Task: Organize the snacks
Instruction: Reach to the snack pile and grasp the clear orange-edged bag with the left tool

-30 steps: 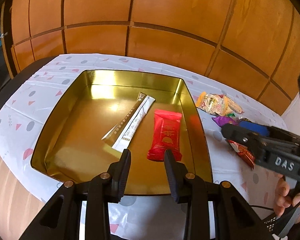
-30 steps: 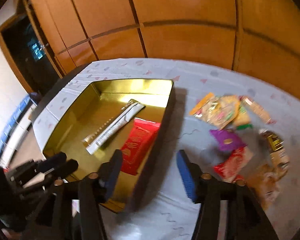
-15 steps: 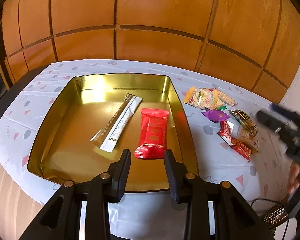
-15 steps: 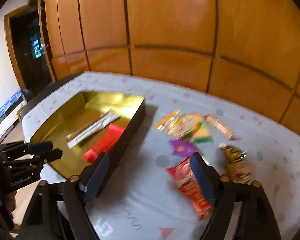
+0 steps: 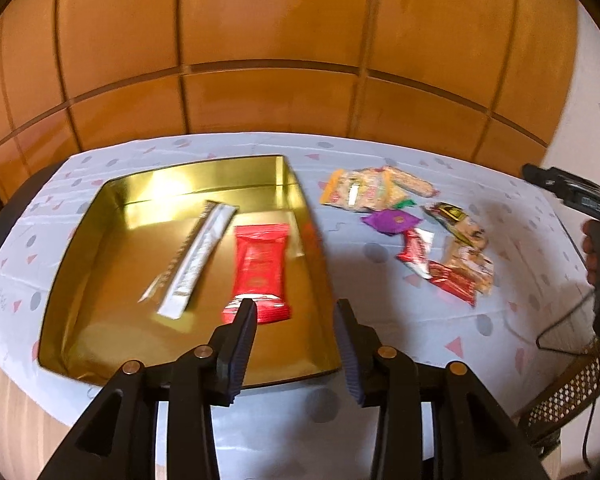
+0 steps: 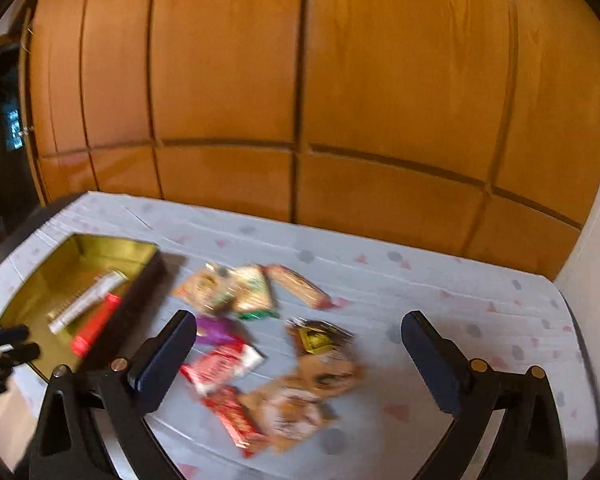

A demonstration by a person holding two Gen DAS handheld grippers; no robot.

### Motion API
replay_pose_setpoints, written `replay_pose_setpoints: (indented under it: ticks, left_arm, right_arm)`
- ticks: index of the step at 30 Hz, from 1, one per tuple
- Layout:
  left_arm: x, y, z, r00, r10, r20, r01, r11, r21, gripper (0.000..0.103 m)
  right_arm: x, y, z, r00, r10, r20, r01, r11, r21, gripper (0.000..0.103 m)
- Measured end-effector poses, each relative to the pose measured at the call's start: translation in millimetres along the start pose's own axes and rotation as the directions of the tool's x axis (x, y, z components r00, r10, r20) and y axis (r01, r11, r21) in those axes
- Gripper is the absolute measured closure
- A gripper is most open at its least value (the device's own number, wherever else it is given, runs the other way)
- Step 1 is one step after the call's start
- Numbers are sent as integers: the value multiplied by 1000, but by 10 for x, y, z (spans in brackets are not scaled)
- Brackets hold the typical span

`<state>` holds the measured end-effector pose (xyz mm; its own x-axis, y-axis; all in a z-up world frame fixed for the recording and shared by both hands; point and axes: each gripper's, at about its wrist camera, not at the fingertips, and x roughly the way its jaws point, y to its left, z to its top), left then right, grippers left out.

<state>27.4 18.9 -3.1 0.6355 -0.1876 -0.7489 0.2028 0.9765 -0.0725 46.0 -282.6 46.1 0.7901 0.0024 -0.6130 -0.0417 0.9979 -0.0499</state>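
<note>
A gold tin tray holds a red snack packet and a long white-and-gold stick packet. My left gripper is open and empty above the tray's near right corner. Loose snacks lie on the cloth to the right: a purple packet, red packets, orange and brown packets. My right gripper is wide open and empty above this pile. The tray shows at the left in the right wrist view.
A white tablecloth with grey dots and pink triangles covers the table. Wooden wall panels stand behind. A wicker chair and a cable are at the right edge. The right gripper's body shows at far right.
My right gripper has swung from the tray over to the loose snack pile and opened wider. My left gripper has shifted right along the tray's near edge.
</note>
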Motion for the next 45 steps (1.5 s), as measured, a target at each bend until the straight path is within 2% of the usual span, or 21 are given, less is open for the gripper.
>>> replay_pose_setpoints:
  ticks: [3, 7, 9, 11, 12, 15, 18, 21, 26, 28, 30, 33, 35, 40, 45]
  left_arm:
    - [21, -132, 22, 999, -35, -12, 36, 999, 35, 63]
    - [89, -311, 68, 994, -94, -55, 98, 993, 61, 63]
    - [135, -403, 100, 991, -109, -72, 115, 990, 78, 63]
    - [203, -482, 145, 987, -127, -95, 135, 987, 84, 63]
    - [246, -528, 174, 985, -132, -110, 142, 986, 87, 63]
    - [353, -622, 273, 982, -135, -128, 148, 984, 94, 63]
    - [492, -625, 395, 970, -180, -166, 189, 981, 40, 63]
    - [612, -634, 563, 970, -172, -171, 177, 984, 17, 63]
    - [862, -763, 851, 973, -133, -188, 150, 985, 83, 63]
    - [1035, -802, 986, 970, -122, -212, 144, 985, 96, 57]
    - [1204, -816, 1097, 968, -105, -227, 130, 987, 96, 33]
    - [1454, -842, 1245, 964, -99, -247, 122, 989, 78, 26]
    - [1644, -916, 1322, 959, -85, -271, 121, 985, 121, 18]
    - [2121, -926, 1446, 938, -27, -345, 88, 983, 163, 18]
    - [2453, -835, 1497, 918, -31, -396, 93, 986, 139, 18]
  right_arm:
    - [157, -282, -59, 998, -28, -63, 29, 999, 25, 0]
    - [325, -707, -195, 992, -54, -117, 70, 989, 129, 0]
    - [413, -902, -296, 988, -55, -142, 85, 973, 213, 0]
    - [514, -1067, -351, 976, -52, -210, 115, 947, 299, 0]
    - [523, -1113, -362, 977, -44, -209, 112, 939, 326, 0]
    - [540, -1190, -390, 975, -31, -220, 111, 925, 364, 0]
    - [555, -1198, -393, 974, -19, -224, 104, 922, 373, 0]
    - [557, -1166, -385, 972, -19, -236, 106, 926, 362, 0]
    - [529, -1157, -378, 975, -13, -222, 95, 926, 364, 0]
    - [524, -1162, -377, 976, -4, -220, 87, 925, 371, 0]
    - [524, -1162, -369, 976, -4, -218, 87, 925, 371, 0]
    - [521, -1166, -359, 977, 3, -212, 78, 925, 371, 0]
    - [519, -1174, -355, 977, 5, -212, 77, 923, 376, 0]
    - [525, -1189, -352, 977, 27, -211, 59, 918, 391, 0]
    - [531, -1167, -338, 978, 39, -206, 44, 922, 385, 0]
